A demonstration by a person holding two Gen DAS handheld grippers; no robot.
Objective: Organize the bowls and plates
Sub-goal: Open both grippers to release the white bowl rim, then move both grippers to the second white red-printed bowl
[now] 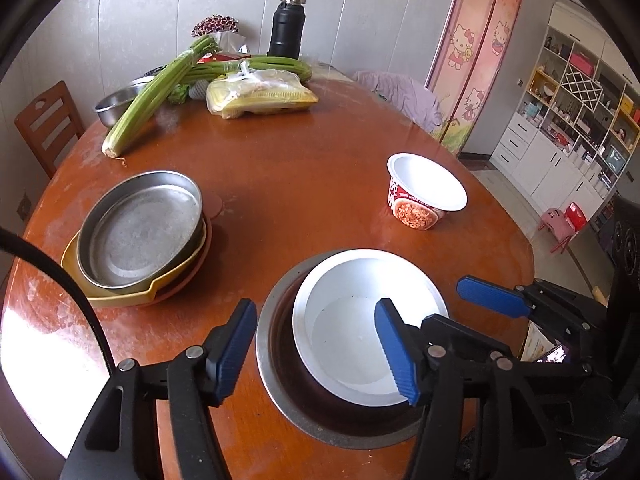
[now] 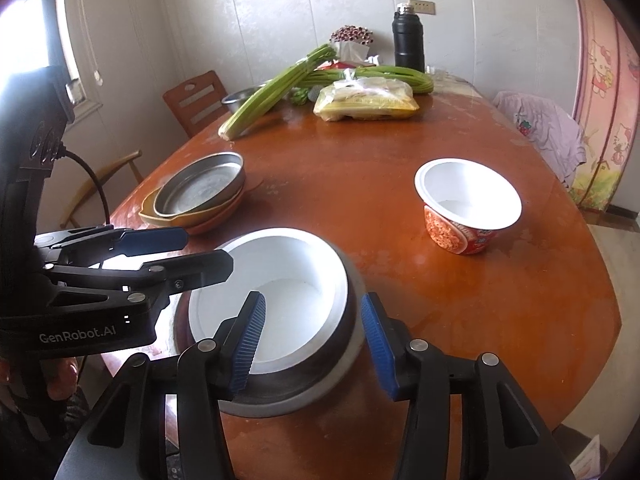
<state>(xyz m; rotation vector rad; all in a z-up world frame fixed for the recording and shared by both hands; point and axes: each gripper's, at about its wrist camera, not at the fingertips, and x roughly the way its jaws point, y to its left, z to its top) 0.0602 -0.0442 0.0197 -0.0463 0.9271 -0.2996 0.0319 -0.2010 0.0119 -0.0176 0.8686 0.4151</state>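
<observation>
A white bowl (image 1: 360, 320) (image 2: 276, 292) sits nested inside a steel bowl (image 1: 280, 384) (image 2: 344, 368) at the near edge of the table. My left gripper (image 1: 316, 350) is open over the steel bowl's left rim, one finger outside it and one inside the white bowl. My right gripper (image 2: 312, 338) is open astride the bowls' right rim; it also shows in the left wrist view (image 1: 492, 300). A steel pan (image 1: 140, 228) (image 2: 200, 188) tops a stack of a yellow dish (image 1: 120, 298) and an orange plate (image 2: 216, 222). A red noodle cup (image 1: 424, 192) (image 2: 468, 208) stands empty to the right.
At the far end of the wooden table (image 1: 300, 152) lie celery stalks (image 1: 152, 96), a bagged yellow tray (image 1: 260, 94), a steel bowl (image 1: 116, 104) and a black flask (image 1: 286, 28). A wooden chair (image 1: 48, 124) stands at the left, a cloth-draped chair (image 1: 404, 92) at the right.
</observation>
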